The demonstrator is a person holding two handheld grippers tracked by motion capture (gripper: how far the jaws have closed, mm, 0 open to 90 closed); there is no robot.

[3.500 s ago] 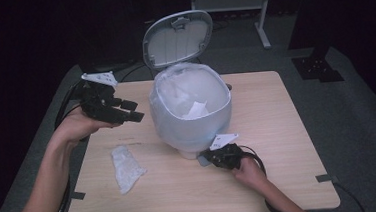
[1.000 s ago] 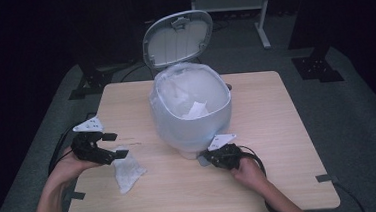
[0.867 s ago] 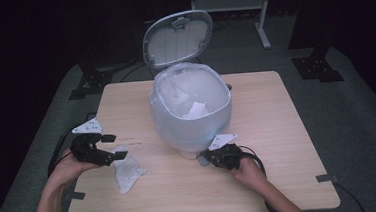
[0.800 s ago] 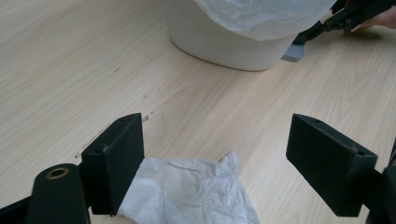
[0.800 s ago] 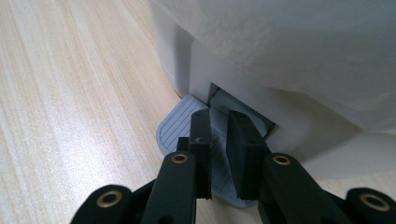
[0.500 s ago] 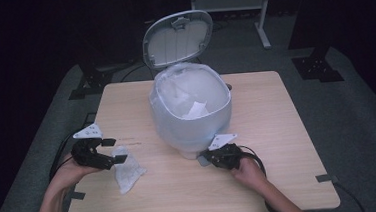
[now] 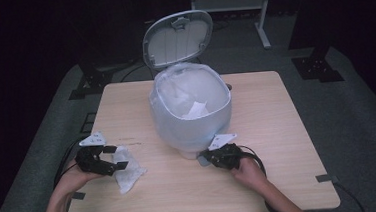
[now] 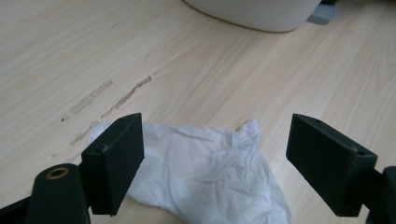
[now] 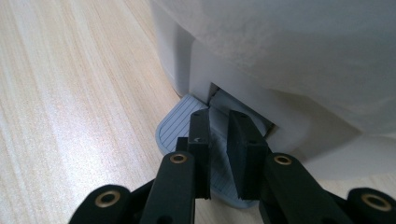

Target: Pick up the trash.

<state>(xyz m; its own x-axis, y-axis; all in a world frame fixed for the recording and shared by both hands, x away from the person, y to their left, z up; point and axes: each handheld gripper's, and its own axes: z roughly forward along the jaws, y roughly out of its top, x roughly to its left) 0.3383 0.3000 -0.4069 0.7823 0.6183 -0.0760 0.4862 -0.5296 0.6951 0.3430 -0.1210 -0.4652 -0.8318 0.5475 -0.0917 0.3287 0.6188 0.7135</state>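
Left gripper (image 8: 212,158) spread wide over the tissue (image 8: 205,172): soft, light, best pinched at its bunched centre; right gripper (image 9: 218,140) narrowed, pressing the bin (image 7: 191,111) pedal (image 9: 182,130).

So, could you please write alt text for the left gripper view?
A crumpled white tissue lies on a light wooden table between the open black jaws of the left hand-held gripper. The curved white base of a pedal bin sits at the top edge.

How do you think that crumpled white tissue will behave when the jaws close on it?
The tissue looks thin and creased, so it will probably crumple further and hang limp. It likely weighs almost nothing. Lying flat on the table between the left gripper's open jaws, it may slide rather than lift.
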